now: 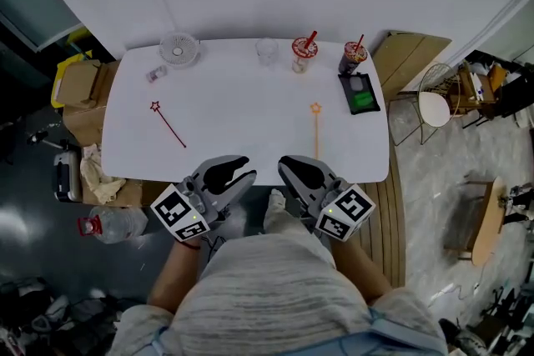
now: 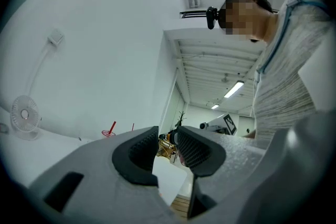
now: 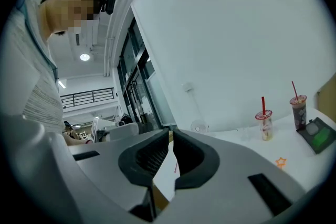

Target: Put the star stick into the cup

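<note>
Two star sticks lie on the white table (image 1: 242, 112): a red one (image 1: 167, 123) at the left and an orange one (image 1: 315, 129) right of the middle. An empty clear cup (image 1: 267, 51) stands at the far edge. Both grippers hover at the table's near edge, short of the sticks. My left gripper (image 1: 238, 171) (image 2: 167, 136) has its jaws nearly together with nothing between them. My right gripper (image 1: 288, 169) (image 3: 171, 139) is shut and empty too. In the right gripper view the orange star (image 3: 281, 162) shows past the jaw.
At the far edge stand a small white fan (image 1: 178, 48), a drink cup with a red straw (image 1: 304, 52) and a darker drink cup (image 1: 354, 56). A black and green device (image 1: 360, 92) lies at the right. Cardboard boxes (image 1: 79, 87) and a chair (image 1: 434, 107) flank the table.
</note>
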`<state>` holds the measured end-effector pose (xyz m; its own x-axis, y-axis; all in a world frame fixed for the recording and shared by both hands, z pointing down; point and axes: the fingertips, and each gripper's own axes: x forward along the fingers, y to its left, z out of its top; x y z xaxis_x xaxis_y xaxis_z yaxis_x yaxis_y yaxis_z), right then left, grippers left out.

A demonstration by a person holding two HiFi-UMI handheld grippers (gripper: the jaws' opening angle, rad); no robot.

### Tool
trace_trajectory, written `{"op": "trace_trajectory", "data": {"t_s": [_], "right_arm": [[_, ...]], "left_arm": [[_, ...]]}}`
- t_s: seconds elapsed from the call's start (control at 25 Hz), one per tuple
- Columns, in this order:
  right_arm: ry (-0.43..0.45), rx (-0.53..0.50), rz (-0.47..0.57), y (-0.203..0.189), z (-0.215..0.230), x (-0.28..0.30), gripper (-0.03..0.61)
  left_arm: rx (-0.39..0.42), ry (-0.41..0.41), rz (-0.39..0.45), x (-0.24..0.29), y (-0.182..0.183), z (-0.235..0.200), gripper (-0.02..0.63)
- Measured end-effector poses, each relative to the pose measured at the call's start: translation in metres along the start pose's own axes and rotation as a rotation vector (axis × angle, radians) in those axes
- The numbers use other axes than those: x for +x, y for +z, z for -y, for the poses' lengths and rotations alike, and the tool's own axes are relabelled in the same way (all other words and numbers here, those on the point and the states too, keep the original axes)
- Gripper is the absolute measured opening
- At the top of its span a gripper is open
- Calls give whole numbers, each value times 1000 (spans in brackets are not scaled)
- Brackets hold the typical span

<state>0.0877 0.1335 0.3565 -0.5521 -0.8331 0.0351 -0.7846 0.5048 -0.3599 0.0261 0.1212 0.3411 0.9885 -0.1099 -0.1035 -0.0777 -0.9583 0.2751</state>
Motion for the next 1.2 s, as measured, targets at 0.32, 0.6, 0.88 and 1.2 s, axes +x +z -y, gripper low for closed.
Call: {"op": "trace_trajectory", "data": {"t_s": [0.32,0.6,0.88,1.2], "right_arm": [[-35,-60,-24,12,77,29,11],[-62,-58,-111,-9,132,50,11],[-78,-24,-171,-30,166,60,11],[-136,6,-231,-54,193,64,11]], "left_arm": [[60,82,-30,45,-12,-67,121],[44,136,-69,74,-36,-117,121],[-1,187,-98,89,-62,-152,121],[-67,196,-151,98,-97,-174,121]]}}
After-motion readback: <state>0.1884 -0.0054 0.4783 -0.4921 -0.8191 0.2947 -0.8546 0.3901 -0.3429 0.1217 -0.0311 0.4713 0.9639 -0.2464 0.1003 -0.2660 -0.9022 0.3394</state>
